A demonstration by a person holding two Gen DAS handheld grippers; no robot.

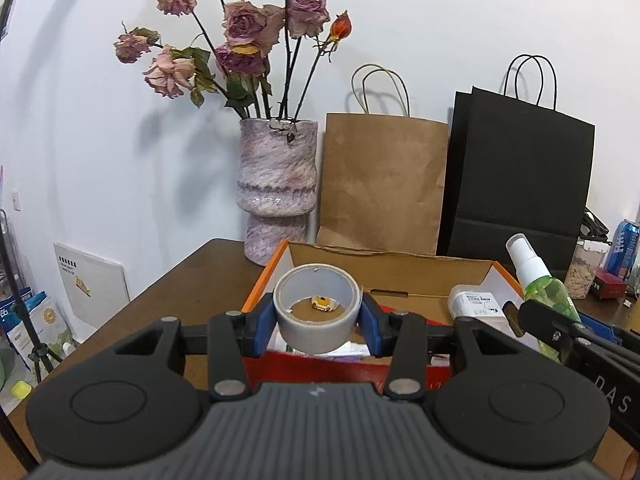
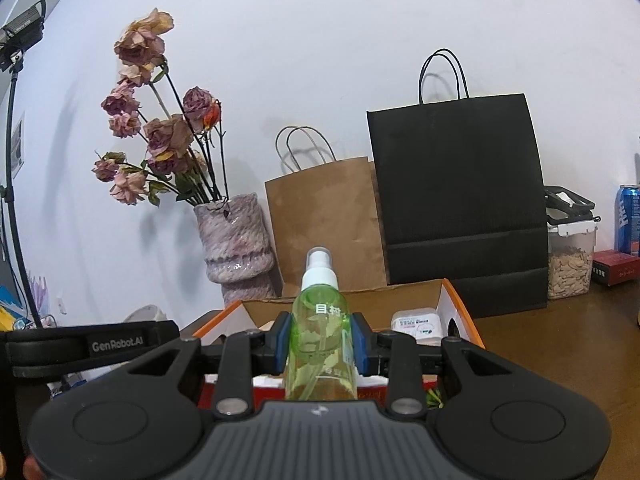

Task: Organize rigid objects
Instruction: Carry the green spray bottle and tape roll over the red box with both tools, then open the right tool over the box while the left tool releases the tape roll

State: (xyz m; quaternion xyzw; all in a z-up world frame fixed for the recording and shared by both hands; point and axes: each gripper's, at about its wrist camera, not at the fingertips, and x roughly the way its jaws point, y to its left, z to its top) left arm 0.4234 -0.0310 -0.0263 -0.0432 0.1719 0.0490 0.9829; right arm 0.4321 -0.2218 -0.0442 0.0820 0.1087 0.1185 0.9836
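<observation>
My left gripper [image 1: 318, 322] is shut on a grey roll of tape [image 1: 318, 308], held with its hole facing up, above the near left corner of an orange-edged cardboard box [image 1: 460, 274]. My right gripper [image 2: 320, 346] is shut on a green spray bottle [image 2: 320, 336] with a white nozzle, held upright over the near edge of the same box [image 2: 450, 292]. The bottle [image 1: 546, 294] and the right gripper's body show at the right of the left wrist view. A white plastic container [image 1: 476, 304] lies inside the box, seen as well in the right wrist view as the white container [image 2: 418, 326].
A mottled pink vase [image 1: 276, 184] of dried roses, a brown paper bag [image 1: 382, 184] and a black paper bag [image 1: 520, 184] stand behind the box against the wall. A clear jar [image 2: 570, 256], a blue can [image 2: 628, 220] and a red box [image 2: 616, 266] stand at right on the brown table [image 1: 192, 280].
</observation>
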